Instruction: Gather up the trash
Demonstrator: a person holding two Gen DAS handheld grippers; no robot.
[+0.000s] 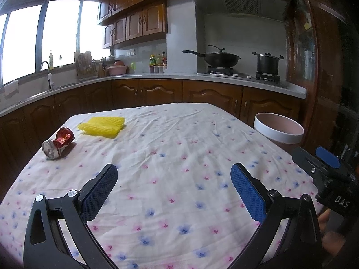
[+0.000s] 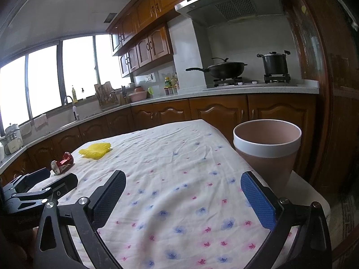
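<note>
A crushed red can [image 1: 58,142] lies on its side at the far left of the flowered tablecloth [image 1: 179,148]. A yellow foam net [image 1: 102,126] lies just beyond it. Both show in the right wrist view too, the can [image 2: 62,163] and the net [image 2: 96,150]. A pink bin with a white rim [image 1: 278,132] stands off the table's right edge, close in the right wrist view [image 2: 267,150]. My left gripper [image 1: 174,170] is open and empty above the near cloth. My right gripper [image 2: 183,178] is open and empty beside the bin.
The left gripper's body [image 2: 40,188] shows at the left in the right wrist view; the right one [image 1: 329,170] shows at the right in the left wrist view. Behind the table run wooden cabinets, a counter with a sink [image 1: 48,76], a wok [image 1: 221,59] and a pot [image 1: 268,62].
</note>
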